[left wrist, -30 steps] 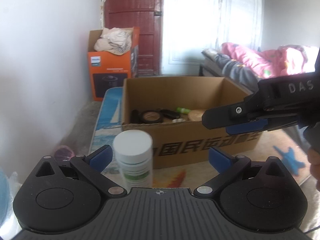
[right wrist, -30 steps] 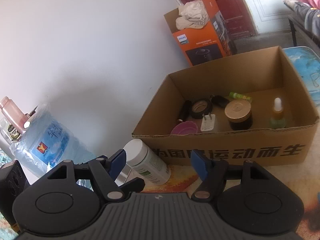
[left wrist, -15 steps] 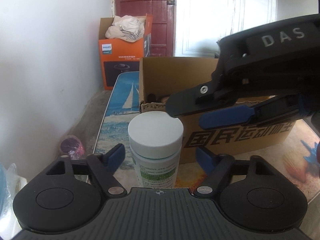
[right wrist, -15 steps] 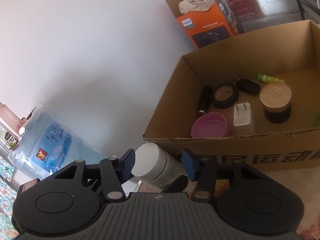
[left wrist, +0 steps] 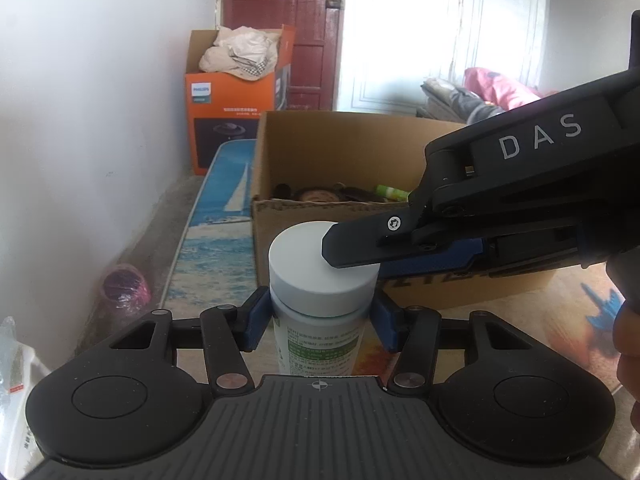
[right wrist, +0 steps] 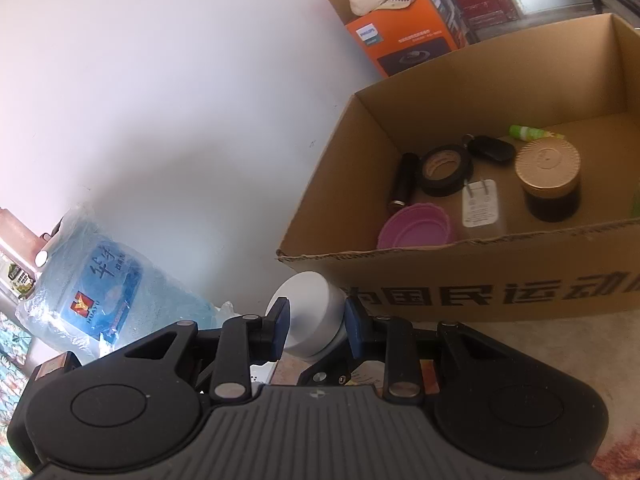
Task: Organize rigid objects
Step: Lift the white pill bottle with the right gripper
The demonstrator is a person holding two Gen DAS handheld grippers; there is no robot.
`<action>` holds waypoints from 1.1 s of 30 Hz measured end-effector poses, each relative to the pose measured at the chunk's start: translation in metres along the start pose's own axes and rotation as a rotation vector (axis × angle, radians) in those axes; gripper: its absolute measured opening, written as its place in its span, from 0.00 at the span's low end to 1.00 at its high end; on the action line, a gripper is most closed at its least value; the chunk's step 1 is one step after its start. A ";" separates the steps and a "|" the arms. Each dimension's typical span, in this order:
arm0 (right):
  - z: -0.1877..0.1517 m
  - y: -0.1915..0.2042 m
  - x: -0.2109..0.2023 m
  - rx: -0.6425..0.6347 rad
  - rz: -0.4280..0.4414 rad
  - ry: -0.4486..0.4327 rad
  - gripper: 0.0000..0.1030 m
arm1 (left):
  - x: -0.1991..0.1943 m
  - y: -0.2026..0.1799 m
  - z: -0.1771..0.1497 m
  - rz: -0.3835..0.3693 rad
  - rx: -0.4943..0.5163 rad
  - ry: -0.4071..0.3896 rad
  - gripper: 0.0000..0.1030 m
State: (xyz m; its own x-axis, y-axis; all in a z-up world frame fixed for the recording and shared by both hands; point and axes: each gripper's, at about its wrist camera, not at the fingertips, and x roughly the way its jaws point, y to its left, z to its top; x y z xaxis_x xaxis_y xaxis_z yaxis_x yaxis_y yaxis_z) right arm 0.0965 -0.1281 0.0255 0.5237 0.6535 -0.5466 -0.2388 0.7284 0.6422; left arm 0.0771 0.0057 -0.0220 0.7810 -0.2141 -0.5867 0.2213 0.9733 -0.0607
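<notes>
A white bottle (left wrist: 320,344) with a green label and a white cap (left wrist: 304,264) stands upright on the floor in front of an open cardboard box (left wrist: 320,216). My left gripper (left wrist: 320,320) is closing, and its blue pads touch the bottle's body just under the cap. My right gripper (right wrist: 316,326) comes in from the right; its jaws are closing with the cap (right wrist: 312,308) between the pads, touching both. One of its black fingers (left wrist: 360,240) lies across the cap in the left wrist view.
The box (right wrist: 480,280) holds a purple cup (right wrist: 416,228), a black tape roll (right wrist: 444,168), a white charger (right wrist: 480,204) and a gold-lidded jar (right wrist: 548,176). An orange box (left wrist: 232,120) stands by the wall. A water jug (right wrist: 108,280) lies to the left. A hand (left wrist: 628,340) shows at the right edge.
Both grippers have come in on the bottle and their jaws have narrowed around it. The right gripper slid in from the right over the cap.
</notes>
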 end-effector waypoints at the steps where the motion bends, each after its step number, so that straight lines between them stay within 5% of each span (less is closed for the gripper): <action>1: -0.001 -0.001 -0.004 0.002 -0.006 -0.004 0.32 | 0.000 -0.002 0.000 -0.012 -0.004 0.003 0.52; 16: -0.015 -0.035 -0.066 0.081 -0.084 -0.069 0.32 | 0.006 -0.053 0.000 -0.164 0.090 0.042 0.51; 33: -0.014 -0.051 -0.064 0.111 -0.077 -0.073 0.33 | 0.029 -0.074 0.004 -0.131 0.198 0.110 0.56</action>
State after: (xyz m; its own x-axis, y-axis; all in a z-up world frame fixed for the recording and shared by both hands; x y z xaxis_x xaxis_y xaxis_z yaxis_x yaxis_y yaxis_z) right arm 0.0635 -0.2036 0.0201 0.5963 0.5769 -0.5582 -0.1061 0.7459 0.6576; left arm 0.0855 -0.0725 -0.0311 0.6728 -0.3163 -0.6688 0.4343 0.9007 0.0110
